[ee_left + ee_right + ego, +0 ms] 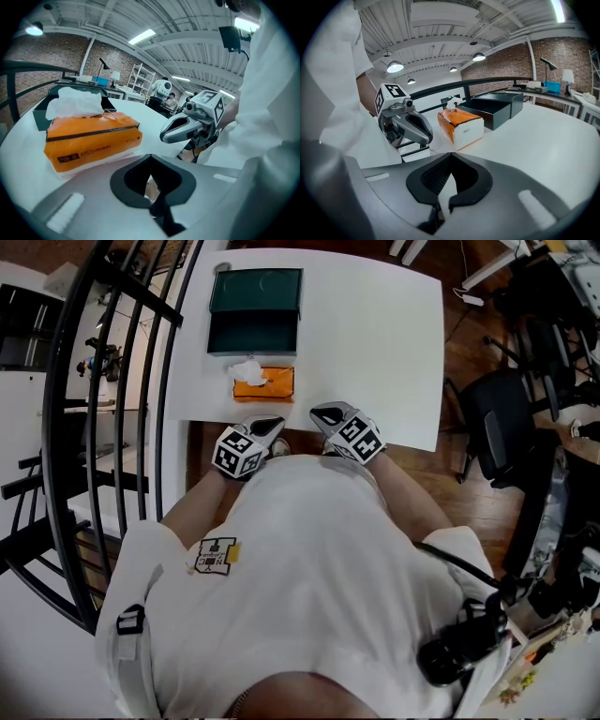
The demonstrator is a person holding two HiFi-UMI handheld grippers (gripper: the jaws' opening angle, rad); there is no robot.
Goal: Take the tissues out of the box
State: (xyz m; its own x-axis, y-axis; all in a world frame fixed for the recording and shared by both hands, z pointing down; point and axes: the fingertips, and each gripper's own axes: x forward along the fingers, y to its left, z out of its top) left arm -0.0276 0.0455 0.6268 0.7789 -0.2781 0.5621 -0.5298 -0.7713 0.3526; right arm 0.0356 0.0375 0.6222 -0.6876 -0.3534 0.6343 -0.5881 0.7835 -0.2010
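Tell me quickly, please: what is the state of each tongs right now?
Left tongs: closed, holding nothing.
Right tongs: closed, holding nothing.

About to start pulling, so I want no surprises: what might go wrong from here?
The orange tissue pack lies unheld; tugging its white tissue with one claw may drag the whole pack.
It sits near the table's front edge, so a drag toward the person might tip it off.
The left claw and right claw are both shut; reaching in so could shove the tissue down.
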